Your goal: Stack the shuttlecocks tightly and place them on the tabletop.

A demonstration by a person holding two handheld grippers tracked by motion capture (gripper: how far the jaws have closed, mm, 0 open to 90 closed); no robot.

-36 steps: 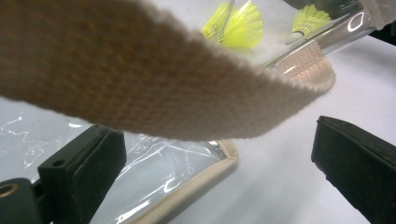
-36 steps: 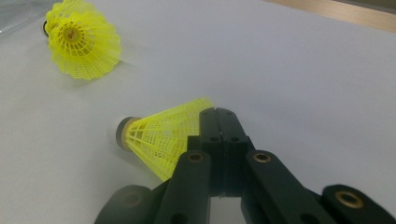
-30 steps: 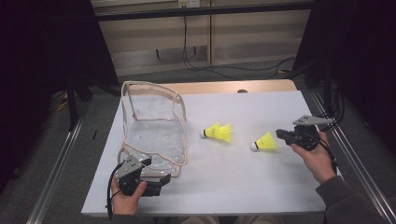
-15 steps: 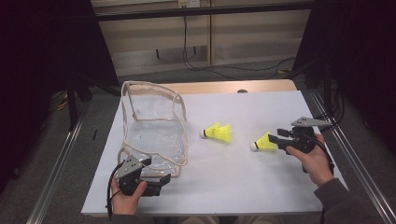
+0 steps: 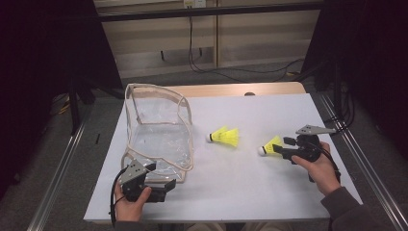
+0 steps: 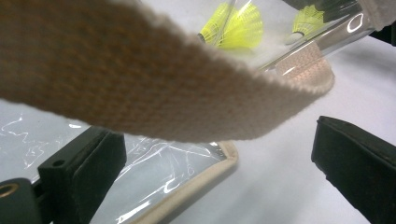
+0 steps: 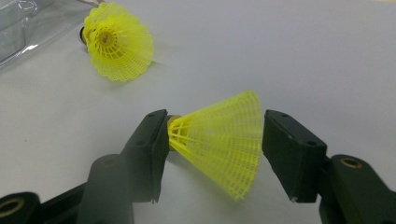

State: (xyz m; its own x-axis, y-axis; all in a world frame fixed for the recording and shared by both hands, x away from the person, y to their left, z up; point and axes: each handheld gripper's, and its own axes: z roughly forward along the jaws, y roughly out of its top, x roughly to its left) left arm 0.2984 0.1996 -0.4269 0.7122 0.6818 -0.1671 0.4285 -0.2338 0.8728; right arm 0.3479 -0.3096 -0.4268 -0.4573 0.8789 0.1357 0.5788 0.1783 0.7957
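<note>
A clear plastic bag (image 5: 159,130) with beige trim stands open at the table's left. Two yellow shuttlecocks lie to its right. My right gripper (image 5: 279,148) is open, and its jaws straddle the skirt of the nearer shuttlecock (image 5: 269,146). In the right gripper view the left jaw touches that shuttlecock (image 7: 219,140) near its cork, while the right jaw stands just off the skirt. The other shuttlecock (image 5: 226,136) lies free between the bag and my right gripper. My left gripper (image 5: 168,184) is open at the bag's front corner, with the beige trim (image 6: 140,79) crossing above its jaws.
The white table top (image 5: 250,192) has open room in front of the shuttlecocks and behind them. A wooden strip (image 5: 240,90) runs along the far edge. Metal rails (image 5: 361,159) flank the table on both sides.
My right gripper has slid left to the nearer shuttlecock, and its jaws now stand on both sides of the skirt. The left gripper has stayed put.
</note>
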